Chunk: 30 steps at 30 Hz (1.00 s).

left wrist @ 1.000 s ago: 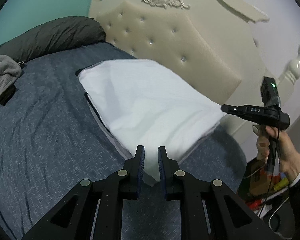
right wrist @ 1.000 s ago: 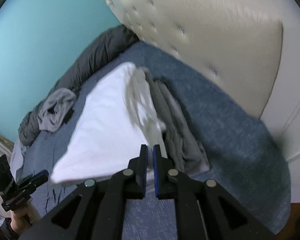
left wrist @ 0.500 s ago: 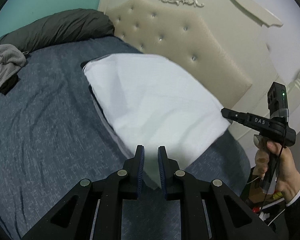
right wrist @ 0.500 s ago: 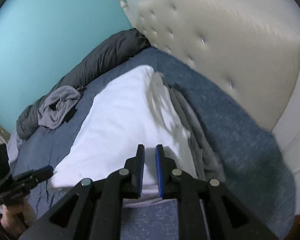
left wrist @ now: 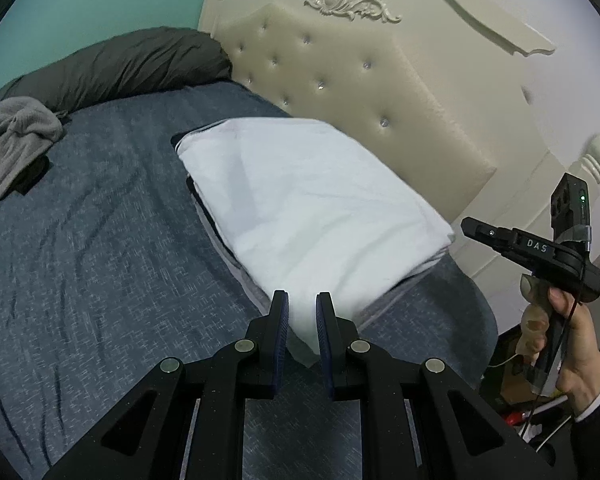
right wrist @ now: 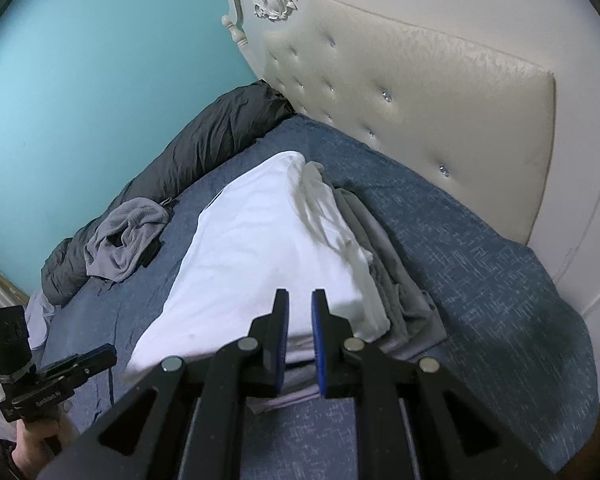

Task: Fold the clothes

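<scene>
A folded white garment [left wrist: 312, 208] lies flat on top of a stack of folded grey clothes [right wrist: 392, 280] near the head of the bed. My left gripper [left wrist: 302, 300] is at its near corner. That corner sits between the narrowly parted blue pads, and the gripper is shut on it. My right gripper [right wrist: 300, 298] stands slightly open just short of the stack's edge, with nothing pinched. In the left wrist view the right gripper [left wrist: 470, 227] is a little clear of the garment's right corner, held by a hand [left wrist: 580, 352].
The bed has a blue-grey cover [left wrist: 100, 260] and a cream tufted headboard [left wrist: 380, 100]. A crumpled grey garment [left wrist: 16, 136] lies at the far left beside a rolled dark duvet [left wrist: 120, 64]. Cables and clutter sit on the floor past the bed's right edge.
The white garment, stretched in the air between both grippers, has come down flat onto the stack. The right gripper has let go of its corner and drawn back. The left gripper keeps its corner.
</scene>
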Tool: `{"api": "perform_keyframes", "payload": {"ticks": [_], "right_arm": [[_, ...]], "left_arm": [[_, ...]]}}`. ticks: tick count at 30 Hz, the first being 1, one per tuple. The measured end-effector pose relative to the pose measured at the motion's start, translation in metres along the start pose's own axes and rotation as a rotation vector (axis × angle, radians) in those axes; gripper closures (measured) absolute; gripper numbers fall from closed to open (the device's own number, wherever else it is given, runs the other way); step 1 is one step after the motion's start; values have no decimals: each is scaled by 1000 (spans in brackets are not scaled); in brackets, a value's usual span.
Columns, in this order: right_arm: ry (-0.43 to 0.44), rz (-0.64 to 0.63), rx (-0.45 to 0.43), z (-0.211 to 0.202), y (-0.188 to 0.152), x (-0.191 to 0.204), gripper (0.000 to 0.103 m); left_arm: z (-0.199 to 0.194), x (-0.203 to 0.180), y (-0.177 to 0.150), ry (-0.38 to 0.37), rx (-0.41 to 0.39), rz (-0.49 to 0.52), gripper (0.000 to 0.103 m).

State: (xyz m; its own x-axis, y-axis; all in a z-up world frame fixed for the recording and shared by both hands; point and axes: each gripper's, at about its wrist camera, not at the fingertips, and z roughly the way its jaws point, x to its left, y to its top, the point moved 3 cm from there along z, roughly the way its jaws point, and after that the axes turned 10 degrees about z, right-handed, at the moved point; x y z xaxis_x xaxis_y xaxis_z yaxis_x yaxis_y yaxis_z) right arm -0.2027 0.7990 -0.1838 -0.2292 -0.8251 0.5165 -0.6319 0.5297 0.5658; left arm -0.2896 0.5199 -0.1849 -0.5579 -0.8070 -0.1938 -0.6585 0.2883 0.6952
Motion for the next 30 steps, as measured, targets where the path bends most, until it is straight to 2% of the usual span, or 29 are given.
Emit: {"api": "perform_keyframes", "payload": {"ticks": [1,6,17,27,30], "right_arm": [[-4,-5,-3,-4,-1,3,90],[-13,1,-25,-23,-7,17,70],[-76,-46,-84,-65,-24,53,59],[-125,-78,-127,-103,-47,80,42],[-141,-92,-142,-117,-53,90,40]], "left_arm": [[-4,-2,0,2,-5,5,87],[-29,-12,4,14,-29,22,87],[-83,-33,8,34,-90,57,85],[-130,-52,8,43,-144,89,71],[-143,-56,7,47,-156,97,70]]}}
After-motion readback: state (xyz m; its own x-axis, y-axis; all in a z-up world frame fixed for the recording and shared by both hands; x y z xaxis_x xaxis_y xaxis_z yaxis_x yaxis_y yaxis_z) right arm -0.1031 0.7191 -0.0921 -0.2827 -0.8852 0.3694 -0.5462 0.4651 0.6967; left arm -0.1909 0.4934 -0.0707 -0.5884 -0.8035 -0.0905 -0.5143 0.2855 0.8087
